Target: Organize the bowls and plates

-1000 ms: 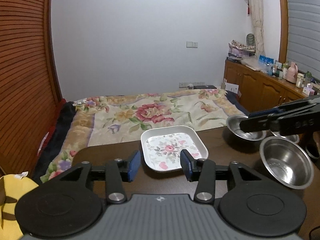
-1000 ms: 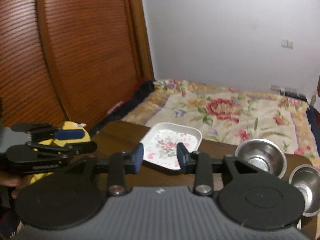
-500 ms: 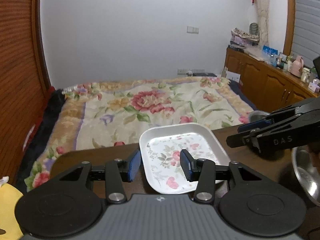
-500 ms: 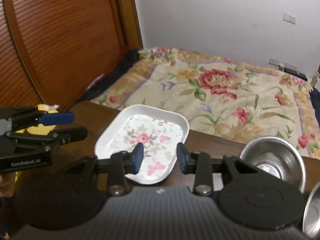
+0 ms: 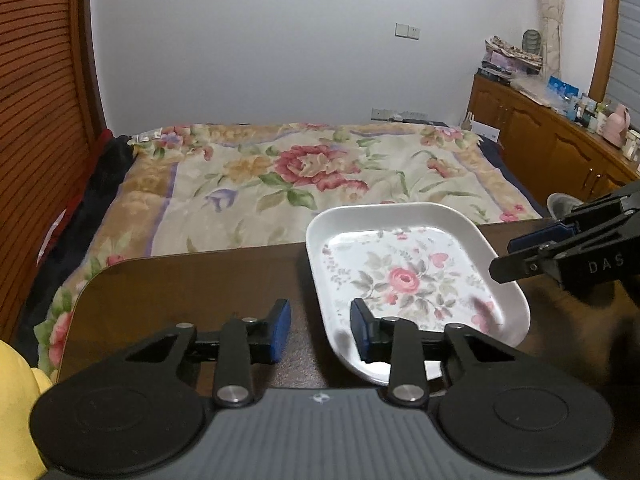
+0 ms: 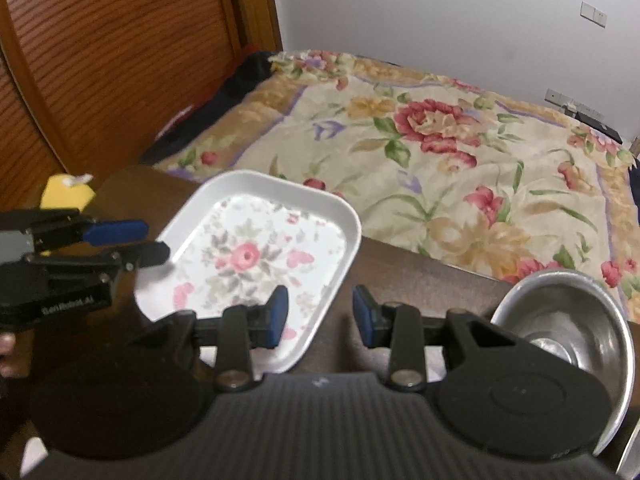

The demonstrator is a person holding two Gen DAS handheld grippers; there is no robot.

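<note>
A white rectangular plate (image 5: pixel 408 276) with a pink flower print lies on the dark table (image 5: pixel 180 288). My left gripper (image 5: pixel 320 332) straddles the plate's left rim. Its jaws are closing, but the pads do not press on the rim. From the right wrist view the same plate (image 6: pixel 256 256) has its right rim between the jaws of my right gripper (image 6: pixel 320 314), which stands open with a gap on both sides. Each gripper shows in the other's view, the left gripper (image 6: pixel 148 242) at the plate's left side and the right gripper (image 5: pixel 506 258) at its right side. A steel bowl (image 6: pixel 560 320) sits right of the plate.
A bed with a flowered cover (image 5: pixel 312 176) runs along the table's far edge. A wooden slatted wall (image 6: pixel 100 60) is on the left, and a cluttered wooden cabinet (image 5: pixel 560 136) on the right. A yellow object (image 6: pixel 66 192) lies beyond the table's left corner.
Both grippers came forward and down to the plate, one at each side. The left jaws have narrowed. The plate has stayed in place.
</note>
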